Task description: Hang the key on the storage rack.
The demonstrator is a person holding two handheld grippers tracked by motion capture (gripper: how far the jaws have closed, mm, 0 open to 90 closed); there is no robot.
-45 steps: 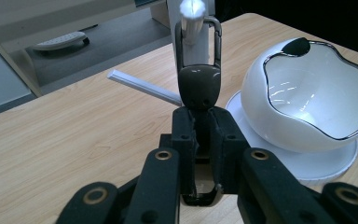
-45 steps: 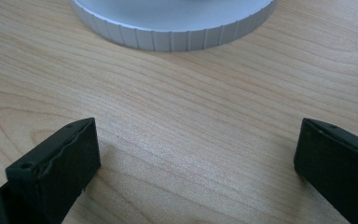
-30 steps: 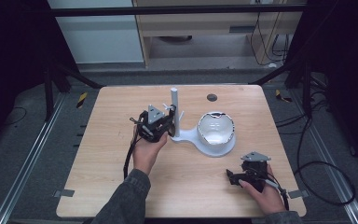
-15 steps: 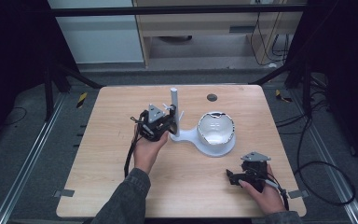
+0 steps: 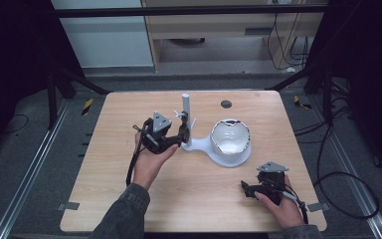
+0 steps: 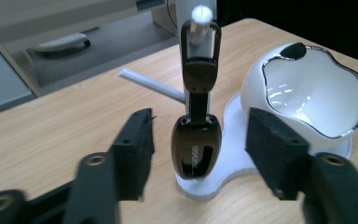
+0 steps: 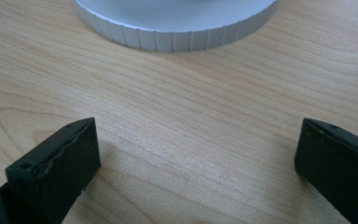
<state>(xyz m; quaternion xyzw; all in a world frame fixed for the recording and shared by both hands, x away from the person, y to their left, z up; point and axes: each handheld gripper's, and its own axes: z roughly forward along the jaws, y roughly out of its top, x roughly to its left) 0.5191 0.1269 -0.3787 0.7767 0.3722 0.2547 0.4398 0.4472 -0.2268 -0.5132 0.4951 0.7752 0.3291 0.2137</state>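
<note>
Left gripper (image 6: 196,154) agape around headset (image 6: 196,147)

The left gripper (image 5: 181,133) is held above the surface, jaws spread wide, pointing toward 3 o'clock. The right gripper (image 5: 246,188) sits low near the 5 o'clock corner, jaws also wide apart.
</note>
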